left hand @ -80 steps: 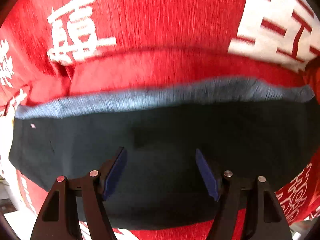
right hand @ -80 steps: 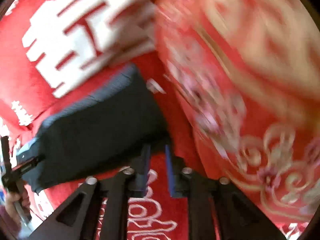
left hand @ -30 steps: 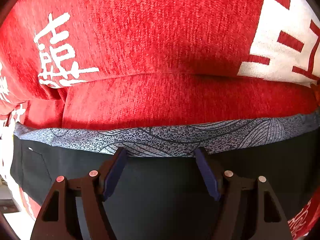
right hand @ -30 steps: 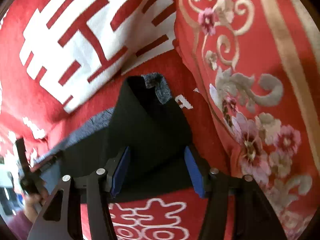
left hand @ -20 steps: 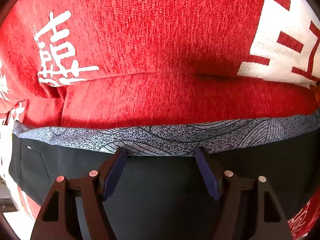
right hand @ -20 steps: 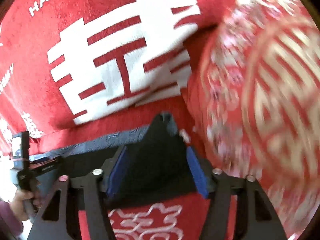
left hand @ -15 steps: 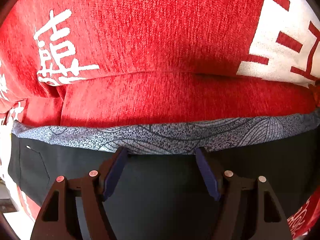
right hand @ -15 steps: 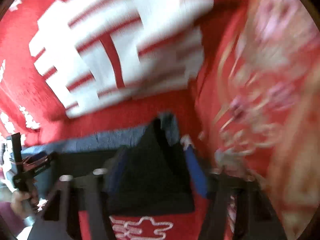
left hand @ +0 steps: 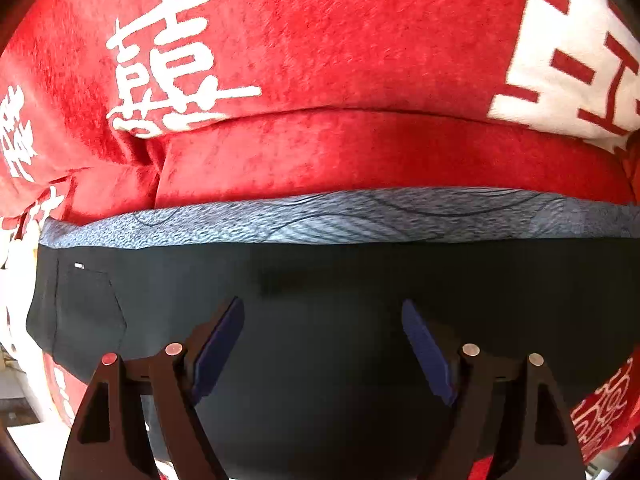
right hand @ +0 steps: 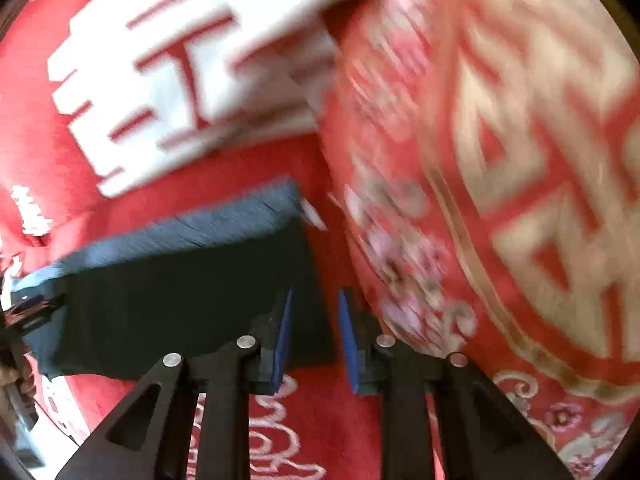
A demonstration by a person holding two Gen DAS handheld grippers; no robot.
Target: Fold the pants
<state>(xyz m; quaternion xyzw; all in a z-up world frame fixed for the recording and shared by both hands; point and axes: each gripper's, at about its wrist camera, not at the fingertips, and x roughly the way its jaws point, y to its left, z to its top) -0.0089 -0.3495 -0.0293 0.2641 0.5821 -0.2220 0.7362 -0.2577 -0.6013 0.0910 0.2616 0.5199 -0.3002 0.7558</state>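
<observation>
Over dark pants [left hand: 320,280], left gripper [left hand: 322,344] wide open, right gripper [right hand: 312,336] narrowly parted

I see a big red blanket [left hand: 340,40] that fills most of my left view. It has a white sign [left hand: 168,64] on it, up and to the left. A much bigger white sign [left hand: 560,72] sits on the blanket's right side. A long fold [left hand: 360,114] runs across the blanket under both signs. In my right view, a red cushion [right hand: 500,160] with gold shapes stands to the right of the blanket. It looks blurry. Small pink flowers [right hand: 408,248] run along the cushion's lower left part.
</observation>
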